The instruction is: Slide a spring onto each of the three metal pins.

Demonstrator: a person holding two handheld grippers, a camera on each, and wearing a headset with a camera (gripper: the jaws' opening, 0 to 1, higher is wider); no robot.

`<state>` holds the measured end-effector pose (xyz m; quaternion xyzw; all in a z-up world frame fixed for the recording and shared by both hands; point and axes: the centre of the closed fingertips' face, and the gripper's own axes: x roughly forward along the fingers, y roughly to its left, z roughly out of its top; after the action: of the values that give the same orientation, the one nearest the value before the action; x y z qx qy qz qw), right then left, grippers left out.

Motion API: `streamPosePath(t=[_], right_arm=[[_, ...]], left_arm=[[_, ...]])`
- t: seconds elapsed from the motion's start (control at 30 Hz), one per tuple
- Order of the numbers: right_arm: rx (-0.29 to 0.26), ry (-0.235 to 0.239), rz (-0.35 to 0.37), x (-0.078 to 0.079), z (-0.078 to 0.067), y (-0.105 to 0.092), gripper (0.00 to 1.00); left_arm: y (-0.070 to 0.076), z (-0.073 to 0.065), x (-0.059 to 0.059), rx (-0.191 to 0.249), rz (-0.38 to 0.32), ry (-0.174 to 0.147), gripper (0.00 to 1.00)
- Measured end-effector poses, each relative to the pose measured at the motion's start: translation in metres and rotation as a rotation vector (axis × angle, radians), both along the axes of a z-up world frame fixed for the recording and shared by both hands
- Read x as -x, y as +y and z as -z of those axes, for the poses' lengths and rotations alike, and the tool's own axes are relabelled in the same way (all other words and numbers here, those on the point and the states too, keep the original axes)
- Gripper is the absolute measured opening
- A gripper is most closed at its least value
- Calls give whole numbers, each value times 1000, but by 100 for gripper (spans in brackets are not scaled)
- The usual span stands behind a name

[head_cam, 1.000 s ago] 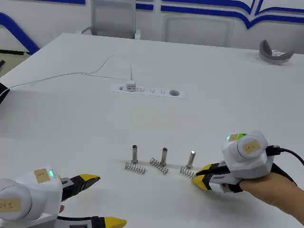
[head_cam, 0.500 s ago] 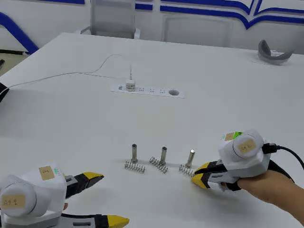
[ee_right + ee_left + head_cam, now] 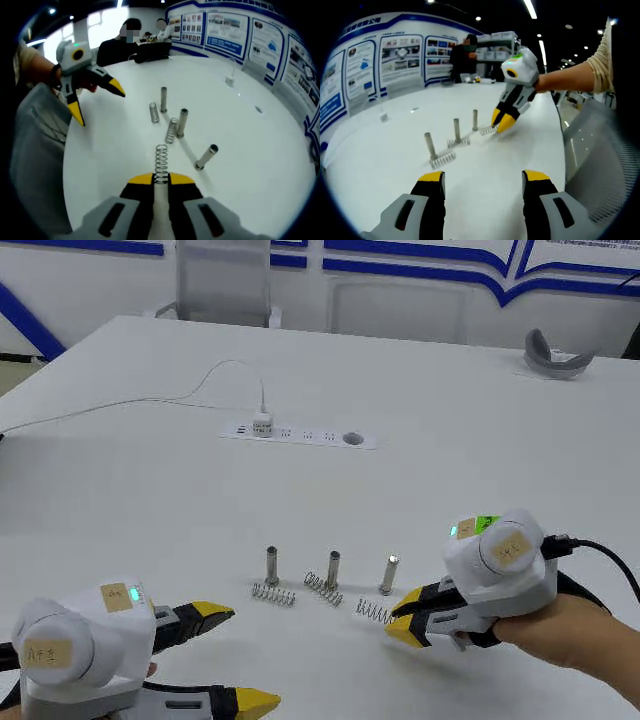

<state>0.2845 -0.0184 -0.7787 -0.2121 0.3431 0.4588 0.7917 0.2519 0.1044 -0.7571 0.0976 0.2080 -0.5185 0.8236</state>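
Three metal pins stand upright in a row on the white table: left pin (image 3: 272, 562), middle pin (image 3: 333, 568), right pin (image 3: 390, 573). A spring lies in front of each. The left spring (image 3: 273, 593) and middle spring (image 3: 322, 588) lie loose at their pins' bases. My right gripper (image 3: 403, 614) holds the near end of the right spring (image 3: 373, 612), which lies flat. In the right gripper view that spring (image 3: 161, 161) sticks out from the closed yellow tips of my right gripper (image 3: 160, 180). My left gripper (image 3: 235, 658) hovers open at the near left, apart from the pins.
A white power strip (image 3: 300, 434) with a plugged-in adapter and cable lies farther back on the table. A grey curved object (image 3: 557, 353) sits at the far right. A chair stands beyond the far edge. People sit in the background of the gripper views.
My right gripper has moved left and closed onto the end of the right spring, which has shifted slightly away from its pin. The left gripper has risen a little. The head view has shifted.
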Motion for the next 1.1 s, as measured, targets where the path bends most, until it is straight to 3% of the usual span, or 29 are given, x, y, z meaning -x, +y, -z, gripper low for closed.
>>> streamPosePath(t=[0.53,1.1], right_arm=[[9,24,-151,27,-11,32,11],[28,37,-272,43,-21,56,11]], left_arm=[[-21,-3,-2,-13,77,-19,57],[-40,-6,7,-21,163,-48,45]])
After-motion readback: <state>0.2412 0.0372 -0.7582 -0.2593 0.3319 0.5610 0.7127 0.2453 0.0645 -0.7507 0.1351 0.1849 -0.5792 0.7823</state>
